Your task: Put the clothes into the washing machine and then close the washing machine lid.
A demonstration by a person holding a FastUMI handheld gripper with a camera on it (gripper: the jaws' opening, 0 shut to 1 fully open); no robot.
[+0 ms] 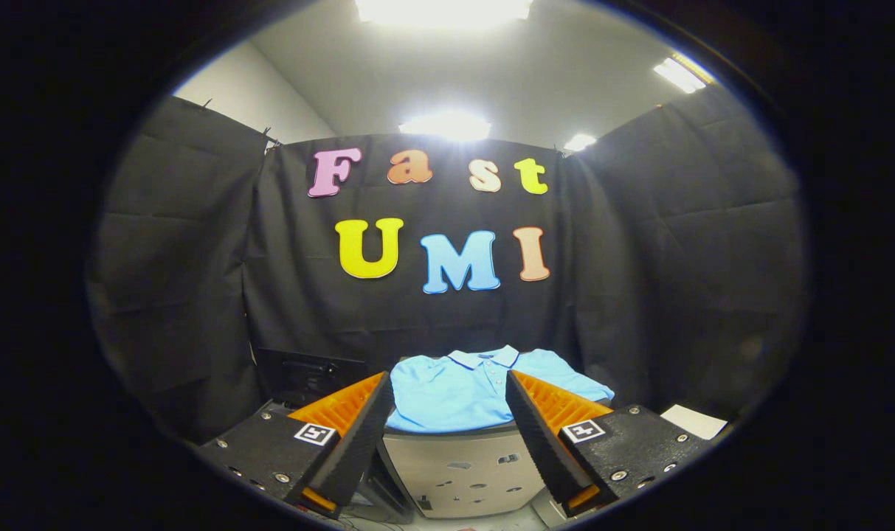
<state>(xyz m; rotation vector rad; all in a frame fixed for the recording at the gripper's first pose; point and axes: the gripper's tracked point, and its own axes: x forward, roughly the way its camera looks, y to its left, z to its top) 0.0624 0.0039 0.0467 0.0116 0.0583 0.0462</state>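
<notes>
Nothing loaded yet: light-blue collared polo shirt (pixel 462 394) lying far ahead atop pale rounded machine (pixel 465 472), gripper (pixel 449 402) fingers spread apart, empty.

The hand-held gripper (pixel 451 413) has two wedge-shaped fingers (pixel 358 431), each black and ribbed on its inner pad with ridged orange plastic behind, mounted on black textured blocks that carry silver screws and a square black-and-white marker.

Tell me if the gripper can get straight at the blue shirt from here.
Probably yes: the gripper is open, and the blue polo shirt lies flat atop the washing machine just beyond its fingers, with nothing between them.
</notes>
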